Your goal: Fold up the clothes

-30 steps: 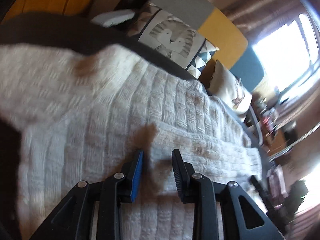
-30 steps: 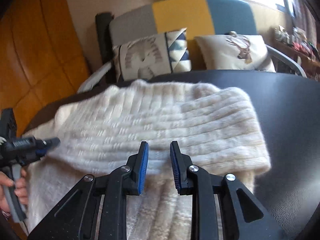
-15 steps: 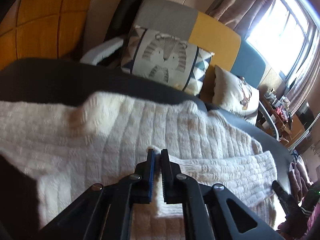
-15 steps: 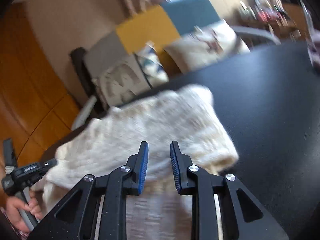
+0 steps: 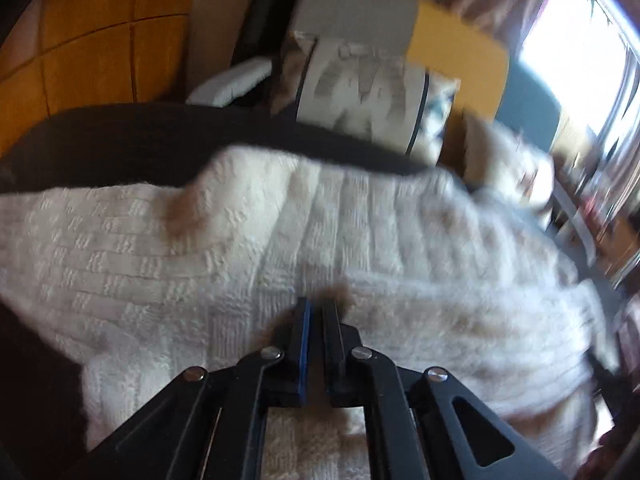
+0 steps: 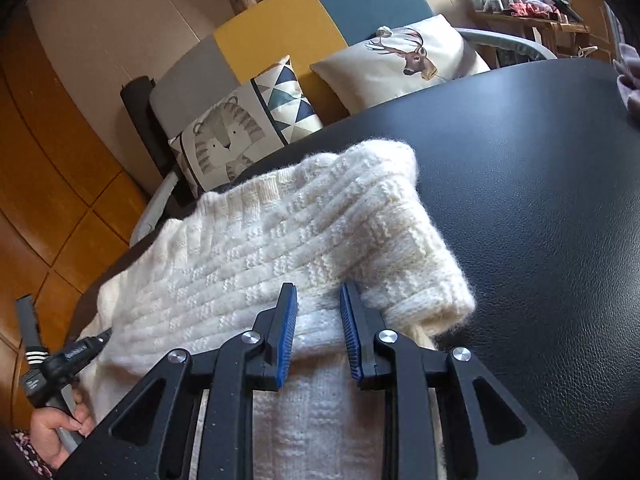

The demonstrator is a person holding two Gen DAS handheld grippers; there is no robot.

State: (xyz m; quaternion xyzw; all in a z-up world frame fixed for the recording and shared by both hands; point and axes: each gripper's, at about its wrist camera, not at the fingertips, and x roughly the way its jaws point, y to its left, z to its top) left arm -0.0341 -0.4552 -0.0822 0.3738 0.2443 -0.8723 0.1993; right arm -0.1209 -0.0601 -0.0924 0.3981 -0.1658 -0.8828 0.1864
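The white knit sweater (image 6: pixel 280 248) lies half-folded on the black desk (image 6: pixel 540 200). The left gripper (image 5: pixel 314 312) pinches its folded layer with narrow jaws, while the right gripper (image 6: pixel 318 308) hovers near the cuff, jaws wide. Next, likely carry that layer across the sweater.

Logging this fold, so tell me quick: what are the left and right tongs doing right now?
Left tongs: closed; whether they pinch the white sweater cannot be told.
Right tongs: open, holding nothing, over the sweater.

A black table (image 6: pixel 540 200); behind it a sofa (image 6: pixel 280 36) in grey, yellow and blue; a tiger pillow (image 6: pixel 240 136) and a deer pillow (image 6: pixel 400 60) side by side; a bright window (image 5: pixel 576 60).
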